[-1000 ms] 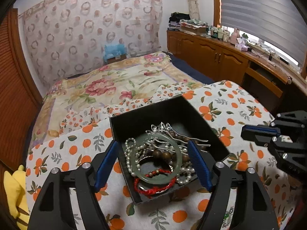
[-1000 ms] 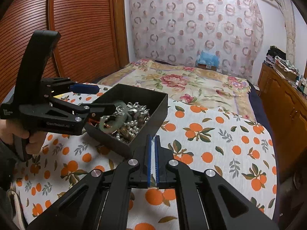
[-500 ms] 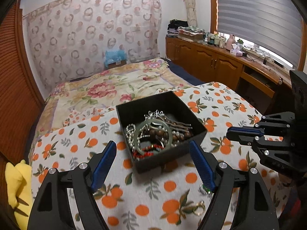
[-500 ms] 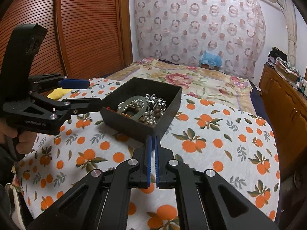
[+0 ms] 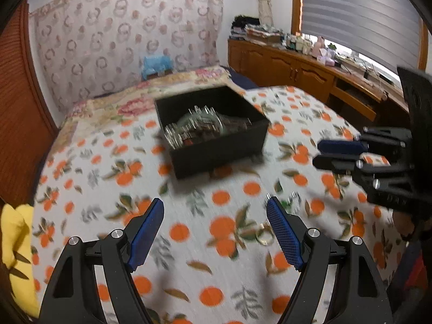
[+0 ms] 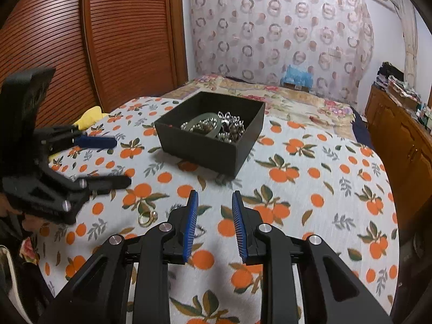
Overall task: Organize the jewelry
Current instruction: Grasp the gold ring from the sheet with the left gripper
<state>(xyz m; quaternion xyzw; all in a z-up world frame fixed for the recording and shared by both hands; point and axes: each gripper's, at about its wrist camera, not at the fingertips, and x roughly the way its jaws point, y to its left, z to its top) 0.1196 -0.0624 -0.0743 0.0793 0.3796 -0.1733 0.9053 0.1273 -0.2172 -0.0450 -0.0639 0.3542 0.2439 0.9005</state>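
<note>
A black open box sits on the orange-print cloth, filled with a green bangle, pearl strands and silver pieces. Gold rings lie loose on the cloth near me, with a small silver and green piece beside them. My left gripper is open and empty, held back from the box above the cloth. My right gripper is open and empty; it shows from the side in the left wrist view. The left gripper shows at the left of the right wrist view.
The cloth covers a table in front of a bed with a floral cover. A yellow object lies at the cloth's left edge. Wooden cabinets stand at the right, a slatted wooden door at the left.
Both grippers have pulled back from the box toward the near edge. The right gripper has gone from shut to open. The loose rings have come into view.
</note>
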